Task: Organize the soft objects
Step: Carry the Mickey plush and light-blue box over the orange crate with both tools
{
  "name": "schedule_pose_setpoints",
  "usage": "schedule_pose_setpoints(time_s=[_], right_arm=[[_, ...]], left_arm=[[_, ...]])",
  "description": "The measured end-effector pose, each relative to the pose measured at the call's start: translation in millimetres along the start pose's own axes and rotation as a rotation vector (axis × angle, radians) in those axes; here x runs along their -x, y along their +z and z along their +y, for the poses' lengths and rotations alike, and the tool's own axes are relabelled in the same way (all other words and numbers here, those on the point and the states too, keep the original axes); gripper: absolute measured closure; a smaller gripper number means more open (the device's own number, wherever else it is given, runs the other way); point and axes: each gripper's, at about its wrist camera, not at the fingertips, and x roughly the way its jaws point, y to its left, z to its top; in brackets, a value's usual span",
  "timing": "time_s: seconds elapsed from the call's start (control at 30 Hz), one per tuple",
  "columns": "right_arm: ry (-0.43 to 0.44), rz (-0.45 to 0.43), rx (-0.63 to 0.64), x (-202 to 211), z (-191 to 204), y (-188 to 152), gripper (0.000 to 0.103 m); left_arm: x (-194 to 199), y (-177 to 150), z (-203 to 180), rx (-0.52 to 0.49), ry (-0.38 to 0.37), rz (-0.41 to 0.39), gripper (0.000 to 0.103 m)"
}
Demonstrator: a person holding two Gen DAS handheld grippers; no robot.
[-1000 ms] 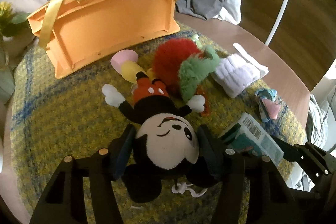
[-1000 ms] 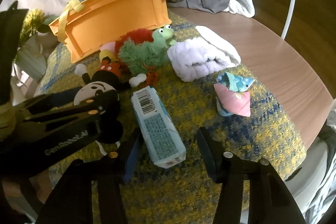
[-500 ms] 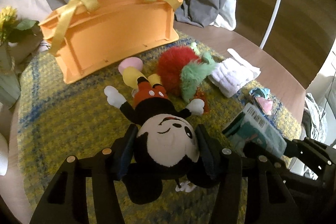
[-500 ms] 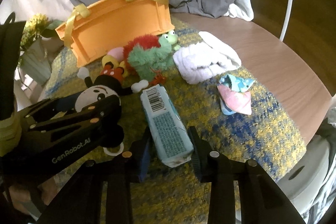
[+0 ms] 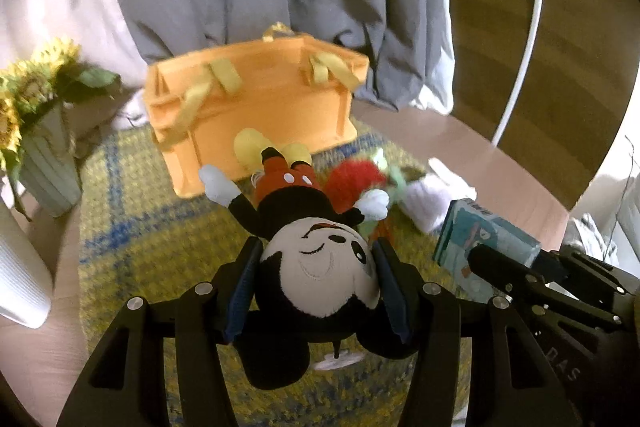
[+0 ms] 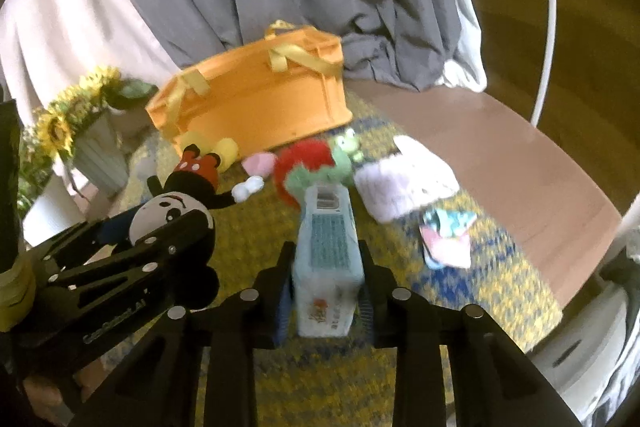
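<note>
Orange bin (image 6: 256, 107): upper centre, contents hidden from me.
My left tongs (image 5: 316, 291): clenched on mouse plush (image 5: 320, 267), lifted since earlier.
My right tongs (image 6: 325, 301): closing on tissue pack (image 6: 326, 259), now raised off rug (image 6: 240, 227).

White lettering reading roughly "GenRobot.AI" showing on the black plastic left gripper (image 6: 120, 263), print on the pale blue tissue pack (image 6: 326, 251) staying illegible

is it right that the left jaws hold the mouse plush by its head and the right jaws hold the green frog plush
Not quite. The left gripper does clamp the black-and-white mouse plush by its head, but the right gripper holds the pale blue tissue pack, as the right wrist view shows. The green frog plush lies on the mat.
</note>
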Motion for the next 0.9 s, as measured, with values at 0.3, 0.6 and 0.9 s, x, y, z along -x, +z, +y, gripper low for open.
schedule_pose_setpoints(time_s=[0.3,0.6,0.9], right_arm=[[0.093,-0.074,0.075,8,1,35,0.077],[0.206,-0.123,0.155,3,-2,75,0.077],[0.287,-0.205,0.192,-4,1,113,0.077]], left_arm=[[19,25,-2,0.076,0.087,-0.086,0.048],[23,48,-7,0.136,0.162,-0.156,0.048],[21,80,-1,0.15,0.196,-0.243,0.048]])
